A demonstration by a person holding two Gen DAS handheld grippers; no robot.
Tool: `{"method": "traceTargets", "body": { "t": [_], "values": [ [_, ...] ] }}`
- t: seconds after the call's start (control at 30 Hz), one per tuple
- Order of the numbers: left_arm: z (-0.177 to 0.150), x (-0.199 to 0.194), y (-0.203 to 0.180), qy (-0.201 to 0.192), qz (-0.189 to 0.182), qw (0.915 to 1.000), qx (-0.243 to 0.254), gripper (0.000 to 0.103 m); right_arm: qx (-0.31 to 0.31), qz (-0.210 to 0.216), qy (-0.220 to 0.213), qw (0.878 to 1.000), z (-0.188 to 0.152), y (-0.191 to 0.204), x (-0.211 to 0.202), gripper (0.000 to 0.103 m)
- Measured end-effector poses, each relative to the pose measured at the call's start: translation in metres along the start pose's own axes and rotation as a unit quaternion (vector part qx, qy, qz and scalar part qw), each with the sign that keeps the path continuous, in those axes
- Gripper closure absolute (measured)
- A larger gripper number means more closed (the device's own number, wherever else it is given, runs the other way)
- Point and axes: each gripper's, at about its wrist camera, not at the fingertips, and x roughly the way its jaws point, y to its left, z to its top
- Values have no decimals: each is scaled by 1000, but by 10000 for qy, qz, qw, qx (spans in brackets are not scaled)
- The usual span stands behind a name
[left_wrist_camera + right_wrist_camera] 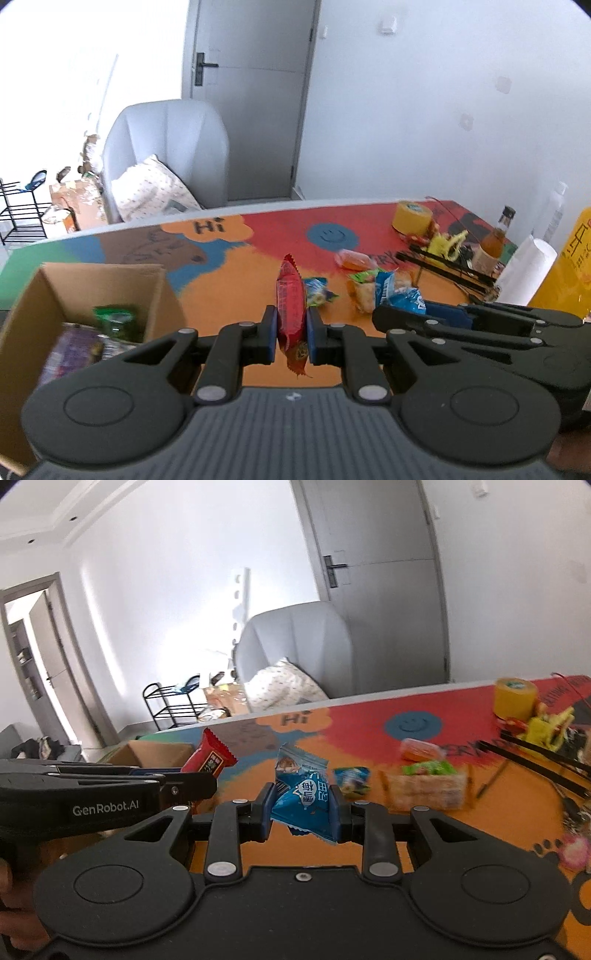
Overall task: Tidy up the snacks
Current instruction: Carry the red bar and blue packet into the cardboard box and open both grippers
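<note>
Both sets of jaws are clamped on snacks. L gripper [291, 334] pinches a red packet [291, 302] upright btwn its blue pads, lifted above the table [236, 295]. R gripper [302, 805] squeezes a blue packet [304, 794] w/ white lettering, also off the surface. The two grippers sit side by side, the R one just right of the L one in the left wrist view.

Cardboard box [29, 306] is at near left, open, w/ a green packet [114, 319] and a purple-ish one [64, 354] already inside, blurred, so can't read what they are. So sorting looks partly done, prob. past the start but not near the end.

Left on the table, mid-right: small blue-green packet [317, 291], clear pack w/ green top [364, 291], orange jelly cup [352, 258]. Exact count unclear, pile overlaps. Far right has a yellow tape roll [412, 218], bottle [496, 236], paper roll [526, 269], and black sticks, likely not snacks.

Judgement: both held packets need to go left to the box and be dropped in; after that approx. 3 or more loose items remain to fetch.
</note>
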Motion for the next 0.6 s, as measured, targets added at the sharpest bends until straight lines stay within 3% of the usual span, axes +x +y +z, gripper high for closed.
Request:
{"method": "traceTargets", "body": {
  "t": [0.6],
  "values": [
    [-7,-43,61,-142,625,9972,-390,88,-420,625,-49,9971,13,69,14,75]
  ]
}}
